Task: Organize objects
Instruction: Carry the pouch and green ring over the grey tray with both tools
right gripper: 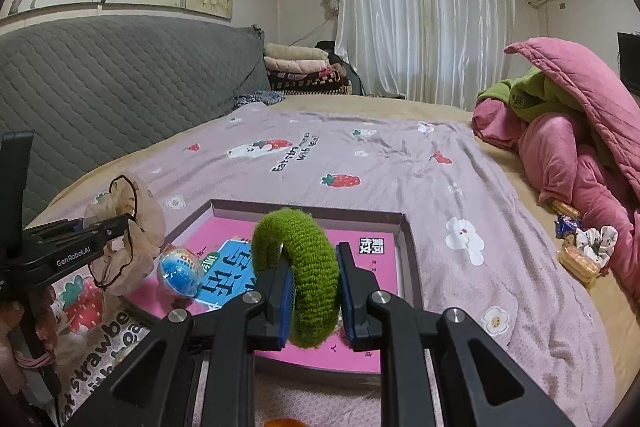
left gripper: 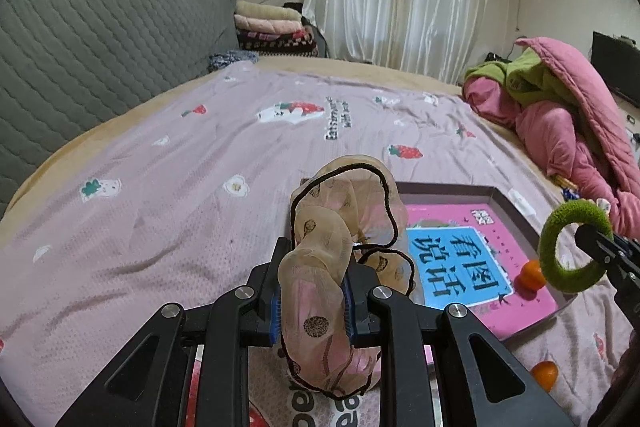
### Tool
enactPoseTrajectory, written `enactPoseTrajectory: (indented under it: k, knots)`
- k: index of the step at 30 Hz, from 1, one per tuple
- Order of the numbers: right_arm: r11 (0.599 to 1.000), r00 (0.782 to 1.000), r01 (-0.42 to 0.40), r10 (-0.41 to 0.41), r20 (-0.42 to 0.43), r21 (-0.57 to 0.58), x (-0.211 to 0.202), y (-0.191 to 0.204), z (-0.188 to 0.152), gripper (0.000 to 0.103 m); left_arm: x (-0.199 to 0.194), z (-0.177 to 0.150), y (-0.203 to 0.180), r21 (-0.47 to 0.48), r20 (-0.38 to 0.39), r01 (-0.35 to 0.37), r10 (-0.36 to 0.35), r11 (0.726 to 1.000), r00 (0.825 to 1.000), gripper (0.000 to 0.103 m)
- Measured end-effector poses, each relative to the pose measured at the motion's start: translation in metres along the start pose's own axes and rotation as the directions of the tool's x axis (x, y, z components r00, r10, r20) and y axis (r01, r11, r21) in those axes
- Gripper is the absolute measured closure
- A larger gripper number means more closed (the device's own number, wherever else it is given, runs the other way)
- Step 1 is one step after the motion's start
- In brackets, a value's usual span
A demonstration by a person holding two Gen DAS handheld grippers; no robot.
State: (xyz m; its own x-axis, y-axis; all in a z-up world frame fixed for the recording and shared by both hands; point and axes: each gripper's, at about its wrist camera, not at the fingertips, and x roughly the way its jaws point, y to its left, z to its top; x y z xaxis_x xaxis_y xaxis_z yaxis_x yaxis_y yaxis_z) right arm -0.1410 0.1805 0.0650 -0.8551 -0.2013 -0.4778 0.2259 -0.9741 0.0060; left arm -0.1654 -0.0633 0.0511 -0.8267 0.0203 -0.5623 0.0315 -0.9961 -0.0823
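Two tongs grip scrunchies: left tongs (left gripper: 312, 301) clamp the beige scrunchie (left gripper: 320, 255), right tongs (right gripper: 314, 301) the green scrunchie (right gripper: 304, 267).

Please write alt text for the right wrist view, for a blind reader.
The right gripper holds a green scrunchie above a pink box on a bed. At left, the left gripper holds a beige scrunchie.

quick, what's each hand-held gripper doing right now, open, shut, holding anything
Left hand-held gripper: shut on the beige sheer scrunchie.
Right hand-held gripper: shut on the green fuzzy scrunchie.
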Motion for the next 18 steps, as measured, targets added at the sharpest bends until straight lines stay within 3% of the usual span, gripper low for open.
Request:
enactPoseTrajectory:
  k: [18]
  knots:
    - [1.000, 0.998, -0.005, 0.004, -0.060, -0.016, 0.010, 0.003, -0.011, 0.083, 0.019, -0.009, -0.016, 0.019, -0.056, 0.019, -0.018, 1.000, 0.998, 0.080]
